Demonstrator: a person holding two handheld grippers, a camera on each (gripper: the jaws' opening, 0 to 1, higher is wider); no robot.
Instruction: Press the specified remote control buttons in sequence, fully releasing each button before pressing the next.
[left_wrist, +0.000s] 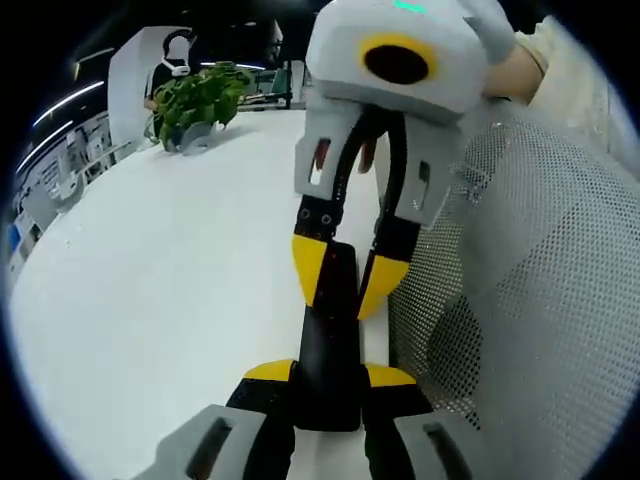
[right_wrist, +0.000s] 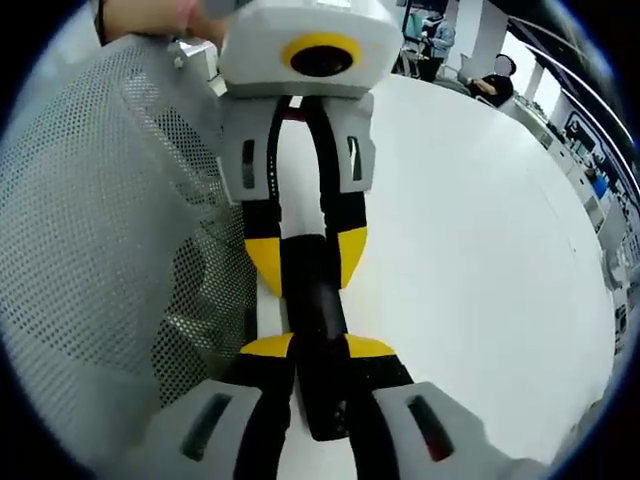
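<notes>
The long, slim black remote control (left_wrist: 330, 340) is lying lengthwise between the two grippers above a white tabletop (left_wrist: 150, 300), with one end caught by each. In the left gripper view, the left gripper (left_wrist: 330, 385) is clenching its yellow-tipped jaws on the near end of the remote, while the right gripper (left_wrist: 342, 282) is reaching in from the top and pinching the far end. In the right gripper view the same long black remote control (right_wrist: 318, 330) is running up the middle, the right gripper (right_wrist: 318, 355) is closing on its near end and the left gripper (right_wrist: 305, 262) is gripping the far end from above. A grey perforated mesh chair back (left_wrist: 520, 260) is standing just beside the remote, at the table's edge. Farther off on the table, a green leafy potted plant (left_wrist: 198, 100) is sitting well apart from the grippers.
</notes>
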